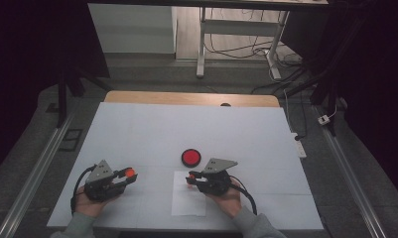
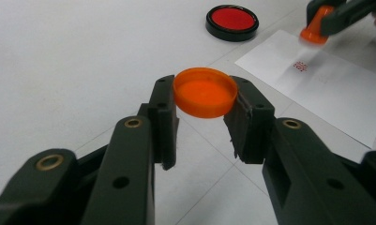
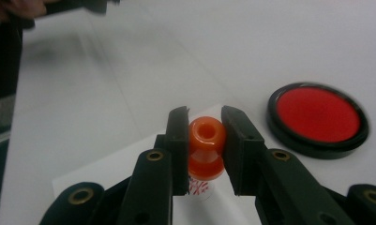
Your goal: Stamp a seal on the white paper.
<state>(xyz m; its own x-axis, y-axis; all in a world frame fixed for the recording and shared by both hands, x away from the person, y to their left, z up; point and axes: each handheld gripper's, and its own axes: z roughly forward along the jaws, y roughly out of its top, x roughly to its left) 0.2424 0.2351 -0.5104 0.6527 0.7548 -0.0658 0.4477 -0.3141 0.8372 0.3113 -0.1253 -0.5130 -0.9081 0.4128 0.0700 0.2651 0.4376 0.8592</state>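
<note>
Right gripper view shows the right tool [image 3: 204,143] squeezing a little orange stamp [image 3: 206,145], with its red end just over the white paper [image 3: 124,164] on the table [image 1: 137,129]. The left tool [image 2: 203,115] pinches the orange cap [image 2: 205,91] off to the side. The red ink pad [image 1: 191,157] sits open just past the paper.

The stamp is round and smooth, so it could slip or tip in the tool, I think. Then the mark would smear. Nothing holds the paper down, so it might slide or lift with the stamp. The cap could pop out too.
</note>
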